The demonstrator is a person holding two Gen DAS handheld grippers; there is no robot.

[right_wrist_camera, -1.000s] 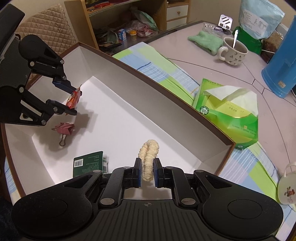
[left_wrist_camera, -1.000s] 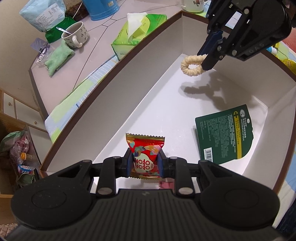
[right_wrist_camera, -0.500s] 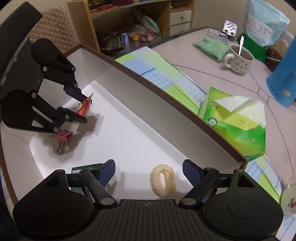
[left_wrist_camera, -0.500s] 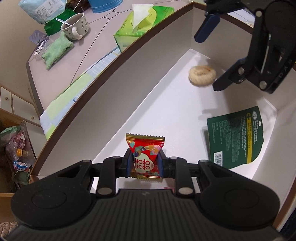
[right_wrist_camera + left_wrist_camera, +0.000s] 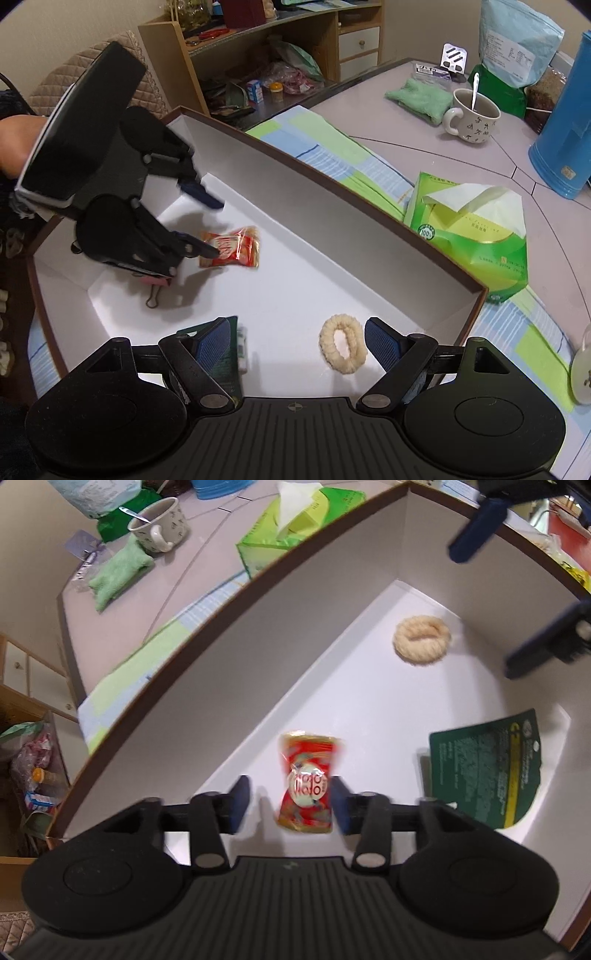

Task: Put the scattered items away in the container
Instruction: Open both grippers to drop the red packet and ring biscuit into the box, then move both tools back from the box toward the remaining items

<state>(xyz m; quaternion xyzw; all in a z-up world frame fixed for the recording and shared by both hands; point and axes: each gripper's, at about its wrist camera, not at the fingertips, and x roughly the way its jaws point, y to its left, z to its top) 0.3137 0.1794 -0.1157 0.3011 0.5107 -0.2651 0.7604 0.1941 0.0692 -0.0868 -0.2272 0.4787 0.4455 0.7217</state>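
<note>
The red snack packet (image 5: 308, 781) is smeared by motion blur in the left wrist view, so its print cannot be read, and in the right wrist view the lower finger of the left tongs (image 5: 205, 225) covers its near end. It lies on the white floor of the container (image 5: 317, 587), near the long brown-rimmed wall, between the spread fingers of the left tongs (image 5: 288, 805), which are released and grasp nothing; whether the right pad grazes the wrapper I cannot tell. Its long axis runs roughly along the left tongs' own line, one crimped end towards the camera and the other towards the far corner. A pink binder clip (image 5: 157, 286) is mostly hidden under the left tongs, only its wire handles and a strip of its body showing. The dark green card (image 5: 487, 768) lies flat at the right side of the container in the left wrist view; in the right wrist view it is largely hidden behind a finger of the right tongs (image 5: 301, 345). The right tongs are released too, jaws wide apart, and the cream hair tie (image 5: 343, 343) lies flat between them near the far corner, touching neither pad. Outside on the bench (image 5: 388, 122) stand a green tissue pack (image 5: 476, 236) and a mug (image 5: 472, 120).
</note>
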